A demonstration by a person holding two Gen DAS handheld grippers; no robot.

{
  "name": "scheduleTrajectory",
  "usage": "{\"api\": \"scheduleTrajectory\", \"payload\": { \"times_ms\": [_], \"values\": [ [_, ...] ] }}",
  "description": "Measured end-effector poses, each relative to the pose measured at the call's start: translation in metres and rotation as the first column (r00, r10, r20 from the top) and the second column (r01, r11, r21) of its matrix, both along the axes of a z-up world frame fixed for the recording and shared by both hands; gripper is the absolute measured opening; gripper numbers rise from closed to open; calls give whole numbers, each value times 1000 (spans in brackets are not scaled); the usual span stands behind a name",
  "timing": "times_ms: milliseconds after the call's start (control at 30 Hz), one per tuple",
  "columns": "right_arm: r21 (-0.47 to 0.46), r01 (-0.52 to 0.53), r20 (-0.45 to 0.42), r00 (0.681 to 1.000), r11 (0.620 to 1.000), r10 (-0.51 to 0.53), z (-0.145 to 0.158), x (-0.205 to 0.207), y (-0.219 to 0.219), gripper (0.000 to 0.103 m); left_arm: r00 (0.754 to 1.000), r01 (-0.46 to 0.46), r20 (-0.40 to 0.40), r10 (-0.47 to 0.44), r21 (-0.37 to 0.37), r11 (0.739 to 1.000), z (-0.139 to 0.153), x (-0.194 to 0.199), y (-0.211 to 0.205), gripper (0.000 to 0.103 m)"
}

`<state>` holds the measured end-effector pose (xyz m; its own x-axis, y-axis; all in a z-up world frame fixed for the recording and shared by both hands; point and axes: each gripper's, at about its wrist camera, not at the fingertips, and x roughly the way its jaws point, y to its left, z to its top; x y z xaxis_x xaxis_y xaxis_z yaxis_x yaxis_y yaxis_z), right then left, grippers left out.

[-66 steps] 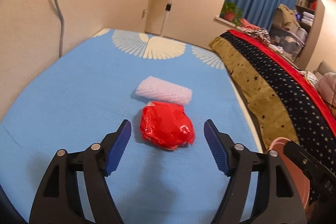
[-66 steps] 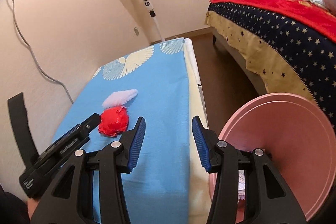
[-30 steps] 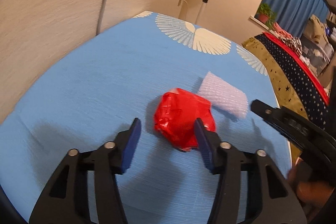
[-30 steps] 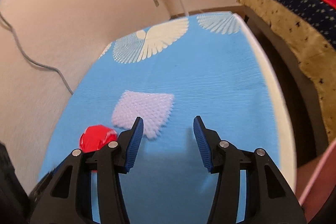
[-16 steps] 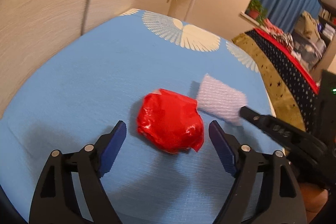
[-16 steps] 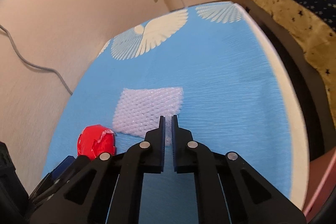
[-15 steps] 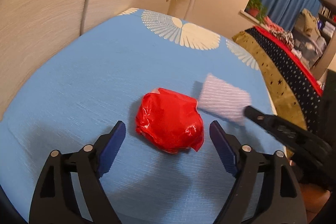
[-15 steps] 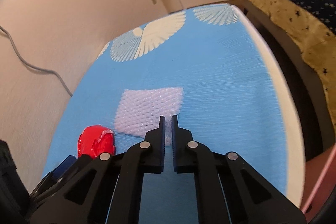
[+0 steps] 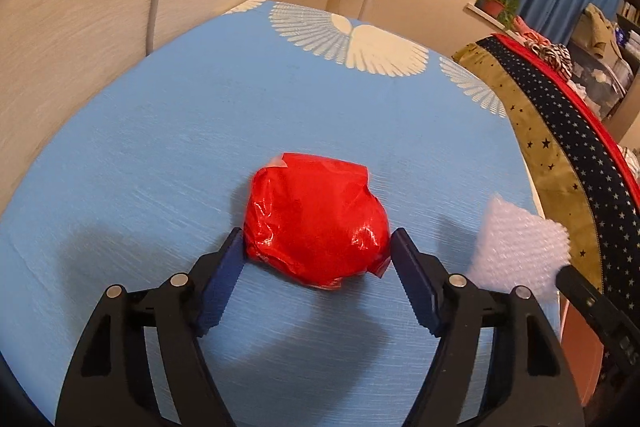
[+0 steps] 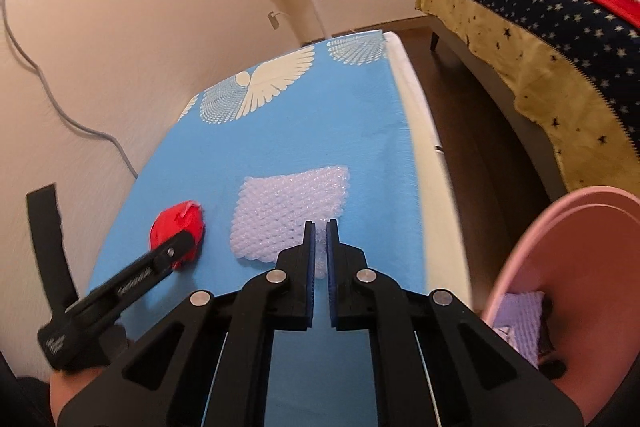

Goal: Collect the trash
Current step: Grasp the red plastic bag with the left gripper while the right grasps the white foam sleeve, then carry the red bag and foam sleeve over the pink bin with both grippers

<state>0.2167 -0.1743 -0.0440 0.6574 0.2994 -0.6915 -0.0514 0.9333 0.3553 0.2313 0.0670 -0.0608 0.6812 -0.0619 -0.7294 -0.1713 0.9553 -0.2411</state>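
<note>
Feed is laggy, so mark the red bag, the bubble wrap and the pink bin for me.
red bag [image 9: 316,215], left wrist view, crumpled top face.
bubble wrap [image 10: 292,211], right wrist view, sheet centre.
pink bin [image 10: 592,263], right wrist view, inner wall.

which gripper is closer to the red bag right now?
Left. The left gripper straddles the red bag, a finger on each side of it on the blue cloth. The right gripper is off to the bag's side, shut on the bubble wrap.
</note>
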Motion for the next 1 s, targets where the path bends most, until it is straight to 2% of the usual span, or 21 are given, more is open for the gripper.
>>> {"api": "scheduleTrajectory", "payload": {
  "times_ms": [300, 333, 367, 533, 667, 800, 1000],
  "values": [
    [-34, 23, 49, 999, 999, -22, 26, -45, -23, 5, 997, 55, 45, -56, 17, 998, 18, -24, -17, 66],
    [-34, 27, 50, 998, 999, -26, 27, -49, -25, 5, 997, 59, 52, -60, 21, 998, 20, -28, -18, 65],
    [-35, 34, 51, 998, 999, -33, 29, -54, -29, 5, 996, 64, 57, -65, 20, 998, 23, -31, -19, 58],
    [-28, 52, 73, 996, 998, -50, 39, -76, -37, 5, 993, 85, 73, -89, 51, 995, 32, -51, -25, 56],
    [-22, 65, 84, 994, 998, -63, 43, -93, -41, 5, 993, 90, 72, -91, 14, 996, 29, -67, -21, 50],
    [-11, 78, 90, 993, 997, -77, 46, -108, -47, 5, 989, 123, 82, -124, 16, 992, 32, -82, -26, 48],
    [-23, 100, 126, 987, 995, -96, 60, -128, -53, 5, 975, 167, 141, -172, 46, 985, 48, -108, -34, 48]
  ]
}}
